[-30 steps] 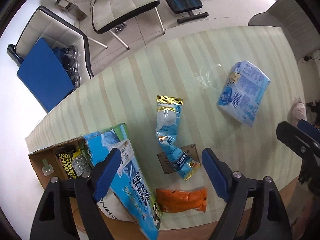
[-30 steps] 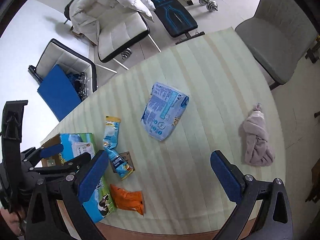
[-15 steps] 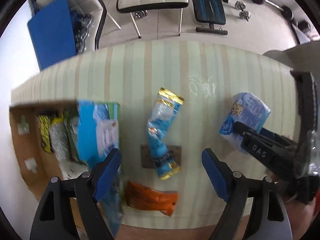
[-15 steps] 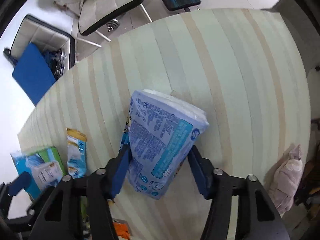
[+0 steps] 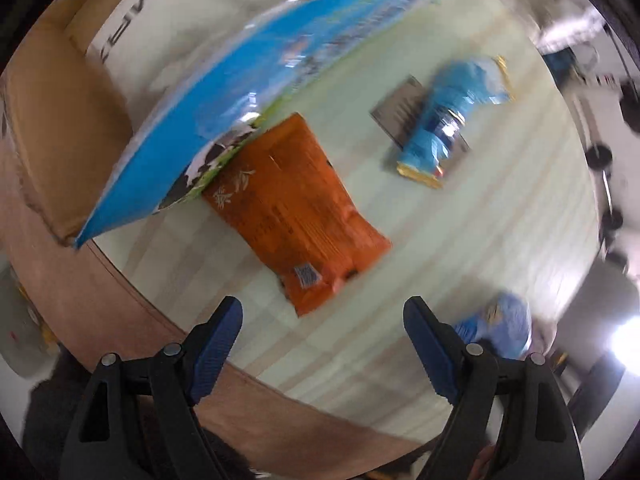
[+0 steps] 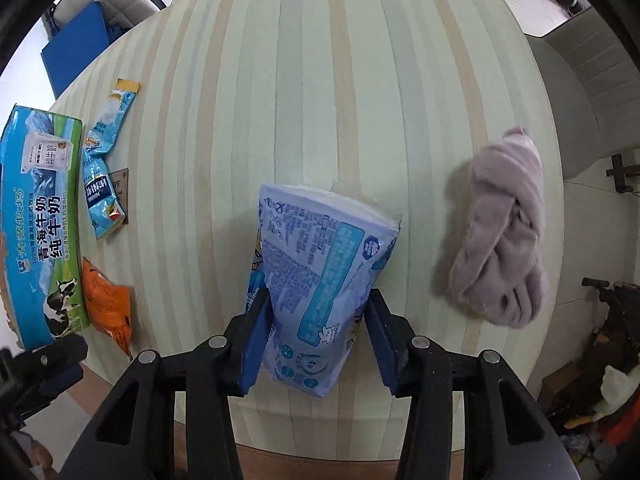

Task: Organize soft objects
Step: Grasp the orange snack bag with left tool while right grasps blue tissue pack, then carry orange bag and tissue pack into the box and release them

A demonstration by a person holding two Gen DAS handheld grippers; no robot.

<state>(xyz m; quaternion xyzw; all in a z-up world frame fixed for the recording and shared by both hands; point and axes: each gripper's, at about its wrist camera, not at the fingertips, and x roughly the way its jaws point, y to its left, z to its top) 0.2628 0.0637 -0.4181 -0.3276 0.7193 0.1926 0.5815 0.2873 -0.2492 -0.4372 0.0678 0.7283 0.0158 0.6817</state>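
Now my right claw (image 6: 316, 336), jaws just closing, pinches the soft blue pack (image 6: 320, 280) low; it could sag free, while my left claw (image 5: 324, 344) gapes empty.

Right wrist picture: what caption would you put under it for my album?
Right tool squeezes a blue tissue pack on the striped table, a pink fuzzy cloth lying beside it.
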